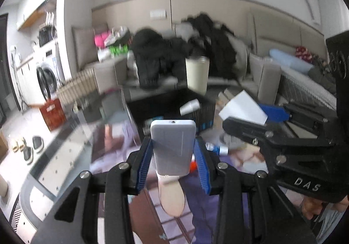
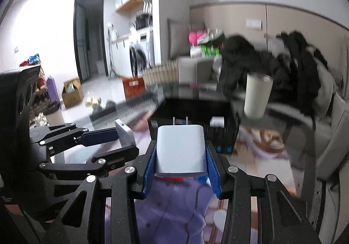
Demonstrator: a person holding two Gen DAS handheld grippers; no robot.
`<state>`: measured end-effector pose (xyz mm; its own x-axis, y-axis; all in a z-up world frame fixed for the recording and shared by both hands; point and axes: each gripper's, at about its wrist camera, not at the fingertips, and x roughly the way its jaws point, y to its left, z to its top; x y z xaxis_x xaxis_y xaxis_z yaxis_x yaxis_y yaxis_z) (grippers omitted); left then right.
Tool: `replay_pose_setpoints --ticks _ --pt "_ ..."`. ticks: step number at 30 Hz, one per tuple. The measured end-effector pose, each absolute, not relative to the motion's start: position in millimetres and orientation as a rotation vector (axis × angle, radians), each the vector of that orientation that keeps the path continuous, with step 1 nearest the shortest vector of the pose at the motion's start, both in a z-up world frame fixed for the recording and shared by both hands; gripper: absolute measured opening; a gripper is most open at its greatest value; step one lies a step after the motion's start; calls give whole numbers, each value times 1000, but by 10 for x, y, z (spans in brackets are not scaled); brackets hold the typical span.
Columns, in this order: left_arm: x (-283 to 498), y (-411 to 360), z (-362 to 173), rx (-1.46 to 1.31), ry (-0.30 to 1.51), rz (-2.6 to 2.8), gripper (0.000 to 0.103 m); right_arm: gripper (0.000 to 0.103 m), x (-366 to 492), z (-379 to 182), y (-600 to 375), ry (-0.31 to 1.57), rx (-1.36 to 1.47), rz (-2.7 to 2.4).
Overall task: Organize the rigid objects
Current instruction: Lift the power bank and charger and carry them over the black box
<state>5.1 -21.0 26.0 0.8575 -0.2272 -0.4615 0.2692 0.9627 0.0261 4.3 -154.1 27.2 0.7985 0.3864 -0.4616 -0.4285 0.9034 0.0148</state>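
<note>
Standing beside the table, I saw that the tidying was in the middle, not at the end. The left gripper (image 1: 173,152) was clamped on a flat grey power bank (image 1: 172,145), its blue pads pressing both long sides, and the thing was held clear above the table (image 1: 65,156). The right gripper (image 2: 181,156) was clamped in the same way on a white charger (image 2: 181,150), with the two metal prongs pointing forward. Both things were in the air, just in front of a black box (image 2: 196,111) that stood further back on the table. Something white already lay inside that box, so I judged that a part of the work was done. A small tube (image 1: 218,149) and some other small pieces lay on the purple cloth (image 2: 174,211), so they remained to be sorted. A cream cup (image 2: 257,95) stood behind the box. The pictures were blurred.
</note>
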Motion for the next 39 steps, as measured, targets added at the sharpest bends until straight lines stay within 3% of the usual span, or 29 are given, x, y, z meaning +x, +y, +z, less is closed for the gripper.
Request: replay_pose_setpoints --ticks 8,22,39 --pt "-81 -27 508 51 311 -215 38 42 -136 487 -1566 371 -86 468" --pt "33 19 609 38 294 -212 38 42 -63 649 -1600 334 -49 452" --pt "797 18 847 1 250 -174 38 42 629 887 -1557 278 -10 355"
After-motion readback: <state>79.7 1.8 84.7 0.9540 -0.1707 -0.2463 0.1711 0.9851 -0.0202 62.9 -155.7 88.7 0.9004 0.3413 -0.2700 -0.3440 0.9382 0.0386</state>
